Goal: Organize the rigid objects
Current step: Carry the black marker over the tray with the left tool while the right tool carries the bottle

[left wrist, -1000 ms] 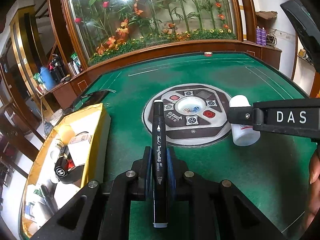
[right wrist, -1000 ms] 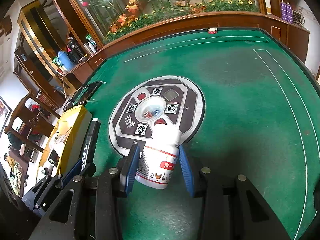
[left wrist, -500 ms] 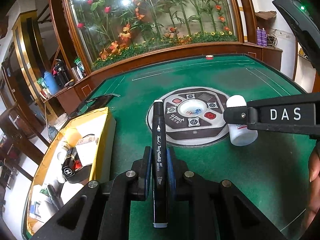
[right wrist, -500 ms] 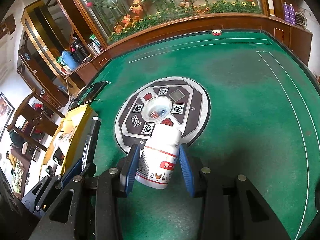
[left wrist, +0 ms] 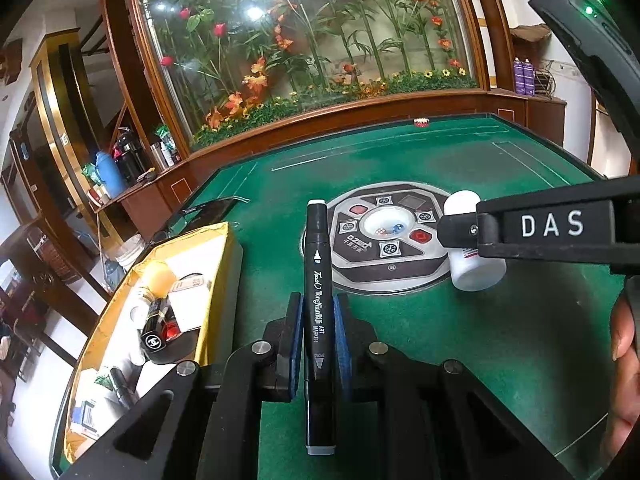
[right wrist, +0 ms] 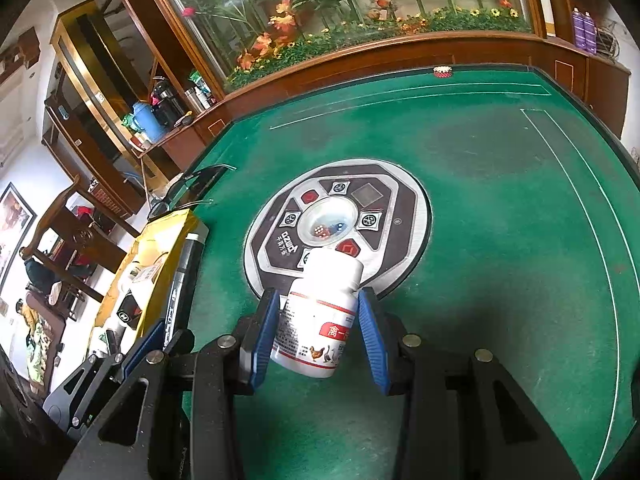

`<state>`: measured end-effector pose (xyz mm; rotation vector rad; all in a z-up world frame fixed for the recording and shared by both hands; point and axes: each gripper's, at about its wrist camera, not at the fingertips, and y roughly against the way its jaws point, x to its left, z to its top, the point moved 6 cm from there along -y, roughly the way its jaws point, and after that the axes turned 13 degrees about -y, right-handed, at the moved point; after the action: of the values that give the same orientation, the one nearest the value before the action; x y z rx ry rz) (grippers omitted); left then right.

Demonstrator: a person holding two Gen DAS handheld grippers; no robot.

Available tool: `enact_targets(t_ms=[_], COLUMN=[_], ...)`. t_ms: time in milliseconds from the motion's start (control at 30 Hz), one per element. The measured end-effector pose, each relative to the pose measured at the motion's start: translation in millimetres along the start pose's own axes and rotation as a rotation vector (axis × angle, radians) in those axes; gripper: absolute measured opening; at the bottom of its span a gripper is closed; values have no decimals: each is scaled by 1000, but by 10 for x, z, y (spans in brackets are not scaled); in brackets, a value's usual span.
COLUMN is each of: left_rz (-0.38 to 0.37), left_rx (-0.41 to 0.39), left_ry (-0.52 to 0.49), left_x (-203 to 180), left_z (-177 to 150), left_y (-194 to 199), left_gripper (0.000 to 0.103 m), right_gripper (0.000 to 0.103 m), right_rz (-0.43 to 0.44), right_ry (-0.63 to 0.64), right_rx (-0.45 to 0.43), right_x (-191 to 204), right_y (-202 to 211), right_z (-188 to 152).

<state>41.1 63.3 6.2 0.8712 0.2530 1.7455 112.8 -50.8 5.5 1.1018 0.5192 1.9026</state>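
Observation:
My left gripper [left wrist: 318,314] is shut on a black art marker [left wrist: 318,280], held lengthwise above the green felt; it also shows in the right wrist view [right wrist: 182,276]. My right gripper [right wrist: 318,312] is shut on a white pill bottle [right wrist: 320,312] with a red label, above the table's front part near the centre console. From the left wrist view the bottle [left wrist: 474,260] sits in the right gripper's fingers [left wrist: 456,232]. A yellow box [left wrist: 212,280] with several small items stands at the left, beside the marker.
A round dice console [right wrist: 340,228] is set in the middle of the green mahjong table [right wrist: 500,220]. A small red object [right wrist: 442,72] lies at the far edge. A wooden ledge with a flower display runs behind. The table's left edge drops off beside the box.
Both grippers have risen and drawn back slightly with their objects; the console and box sit lower and farther in the views. Grips are unchanged.

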Motion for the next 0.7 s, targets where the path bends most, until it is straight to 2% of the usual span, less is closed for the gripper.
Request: enact_targets(t_ms=[200, 500, 700], left_rz=[-17, -25, 4], left_rx=[-20, -72, -61], left_ry=[45, 165, 253], left_x=[126, 618, 1086], left_z=[-8, -103, -380], left_y=[152, 522, 646], left_gripper=[15, 15, 15], right_gripper=[39, 39, 39], right_rz=[9, 34, 121], right_ry=[11, 43, 93], right_rx=[-2, -8, -37], right_x=[50, 168, 428], right_y=[18, 27, 179], right_z=[-27, -100, -186])
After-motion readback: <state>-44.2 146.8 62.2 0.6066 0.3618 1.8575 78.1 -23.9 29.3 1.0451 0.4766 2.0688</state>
